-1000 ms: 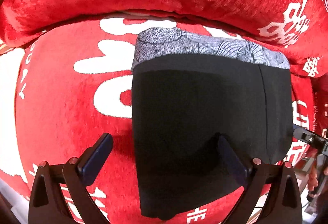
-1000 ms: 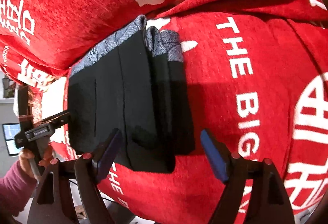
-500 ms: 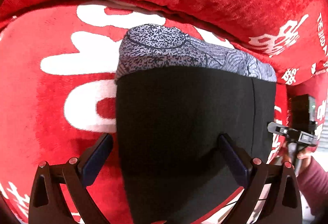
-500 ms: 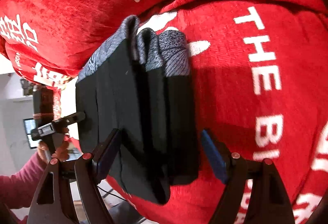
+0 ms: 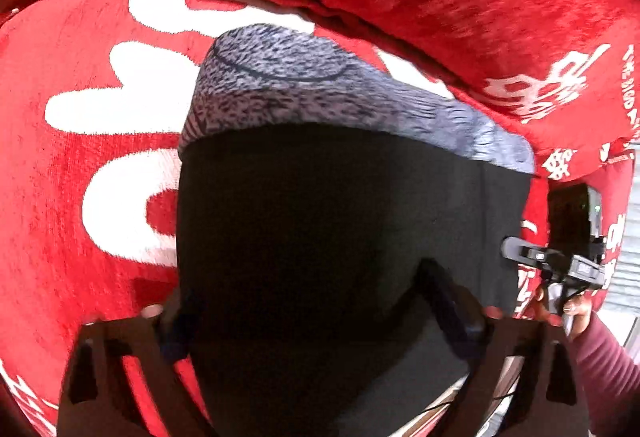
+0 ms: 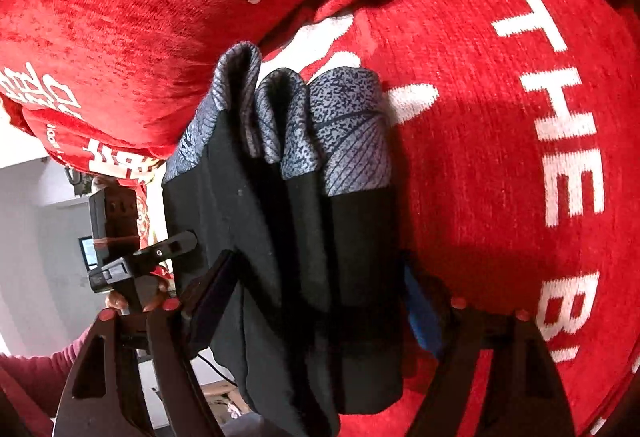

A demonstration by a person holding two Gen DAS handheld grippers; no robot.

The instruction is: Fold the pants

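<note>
Both cameras moved closer; jaws closing around folded pants [image 5: 340,237], apparently untouched.

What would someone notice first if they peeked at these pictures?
The folded black pants with a grey patterned waistband fill the middle, lying on a bright red cover with white lettering. Two tongs straddle the bundle's near end, the left tongs and the right tongs.

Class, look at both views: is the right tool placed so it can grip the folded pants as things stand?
Probably yes. The right tool straddles the near end of the folded pants; its jaws have just been closing, nothing blocks them.
</note>
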